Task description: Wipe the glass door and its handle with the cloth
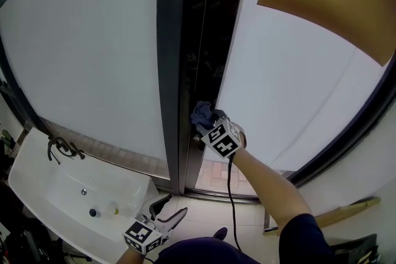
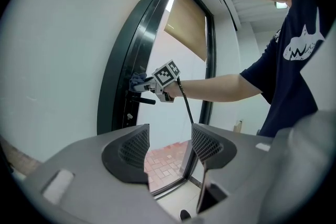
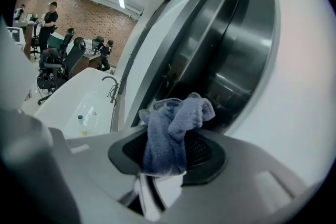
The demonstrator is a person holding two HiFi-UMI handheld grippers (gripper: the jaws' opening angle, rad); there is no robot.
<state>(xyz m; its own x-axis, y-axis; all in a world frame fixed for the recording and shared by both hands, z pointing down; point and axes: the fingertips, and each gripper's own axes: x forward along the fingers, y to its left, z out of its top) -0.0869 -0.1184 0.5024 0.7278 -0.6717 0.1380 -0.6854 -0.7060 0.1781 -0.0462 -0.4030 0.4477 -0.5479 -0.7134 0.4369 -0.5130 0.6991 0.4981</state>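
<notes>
Two tools split the work: the right tongs [image 3: 169, 153] are clamped on the bunched blue cloth [image 3: 172, 126] and hold it against the dark edge of the glass door [image 1: 297, 89], just above the handle [image 2: 146, 100], apparently to wipe there. The left tongs [image 2: 168, 150] hang low, jaws apart and empty, likely kept clear.

The right grey two-jaw gripper [image 1: 208, 123] is held forward and high at the end of a bare, outstretched forearm [image 1: 266, 181], its jaws clamped on a bunched blue cloth [image 3: 170, 131]. The left grey two-jaw gripper [image 1: 164, 212] hangs low near the body, jaws apart with nothing between them.
</notes>
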